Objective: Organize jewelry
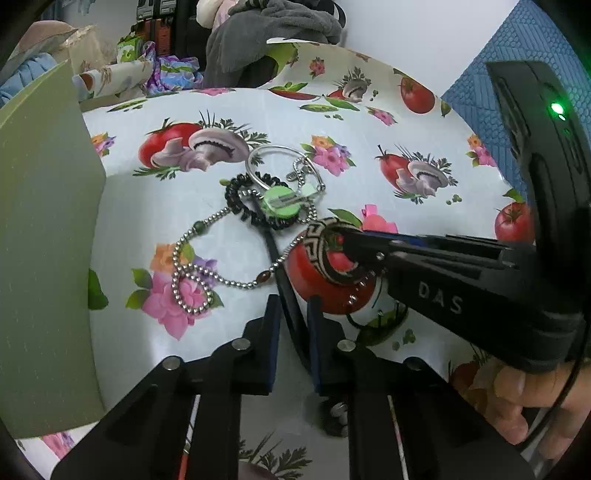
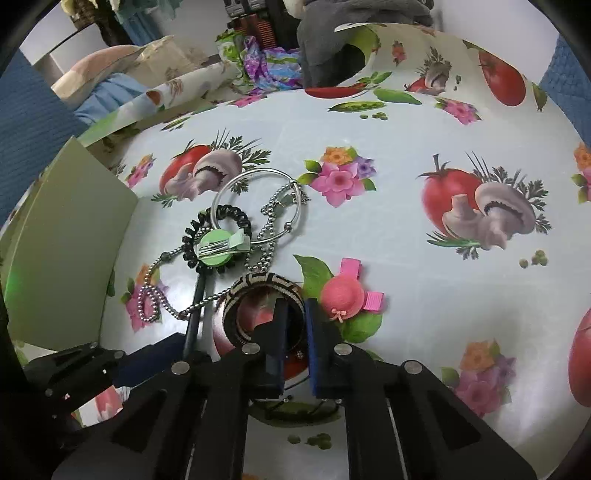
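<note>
A black-and-cream woven bangle [image 2: 258,280] stands on edge on the flowered tablecloth [image 2: 388,221]. My right gripper [image 2: 295,306] is shut on its near rim, one finger inside the ring and one outside. In the left wrist view the same gripper [image 1: 341,236] comes in from the right and pinches the bangle [image 1: 317,236]. My left gripper [image 1: 293,302] is shut on a thin black band [image 1: 273,251] that runs out from the jewelry pile. That pile holds a silver bangle [image 1: 273,155], a black spiral hair tie [image 1: 236,199], a green round clip [image 1: 280,205] and a silver bead chain [image 1: 192,280].
A pink hat-shaped hair clip [image 2: 341,295] lies just right of the woven bangle. An upright pale green panel [image 1: 44,221] bounds the left side. Clothes and fabric [image 1: 266,33] are heaped beyond the table's far edge. A hand [image 1: 517,398] holds the right gripper.
</note>
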`<action>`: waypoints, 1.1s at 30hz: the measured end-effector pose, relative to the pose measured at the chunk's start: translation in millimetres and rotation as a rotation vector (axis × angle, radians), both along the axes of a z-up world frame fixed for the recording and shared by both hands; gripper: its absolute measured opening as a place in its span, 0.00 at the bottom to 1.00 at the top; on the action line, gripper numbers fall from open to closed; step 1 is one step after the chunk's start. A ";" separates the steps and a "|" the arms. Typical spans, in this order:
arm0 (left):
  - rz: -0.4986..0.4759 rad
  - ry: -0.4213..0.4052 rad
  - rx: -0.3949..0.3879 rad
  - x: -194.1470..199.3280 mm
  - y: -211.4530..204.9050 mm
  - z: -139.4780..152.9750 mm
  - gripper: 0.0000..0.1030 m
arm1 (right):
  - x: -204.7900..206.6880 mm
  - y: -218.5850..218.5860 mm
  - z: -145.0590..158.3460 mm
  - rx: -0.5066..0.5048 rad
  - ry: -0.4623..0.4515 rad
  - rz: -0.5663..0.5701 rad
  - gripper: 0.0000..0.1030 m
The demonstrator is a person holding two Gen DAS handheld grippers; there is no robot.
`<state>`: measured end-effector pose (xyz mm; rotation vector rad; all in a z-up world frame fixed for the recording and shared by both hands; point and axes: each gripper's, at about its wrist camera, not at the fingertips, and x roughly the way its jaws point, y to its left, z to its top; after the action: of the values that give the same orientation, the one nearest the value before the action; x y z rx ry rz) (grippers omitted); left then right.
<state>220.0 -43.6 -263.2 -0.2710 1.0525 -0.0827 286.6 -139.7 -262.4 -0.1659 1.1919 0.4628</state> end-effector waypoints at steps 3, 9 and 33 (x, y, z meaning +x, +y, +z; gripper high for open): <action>0.018 0.009 -0.035 1.3 5.8 2.8 0.08 | -3.4 -0.1 7.9 -0.002 -0.027 -0.001 0.06; 0.022 -0.023 -0.037 -4.4 11.0 24.5 0.07 | -11.3 -4.9 34.3 0.024 -0.079 -0.034 0.06; 0.023 -0.069 -0.033 -61.3 20.5 120.0 0.06 | -78.9 -13.5 115.1 0.027 -0.115 -0.131 0.06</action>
<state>158.7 -23.1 -143.1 -0.3083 0.9797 -0.0879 207.7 -153.3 -147.3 -0.0891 1.0755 0.3495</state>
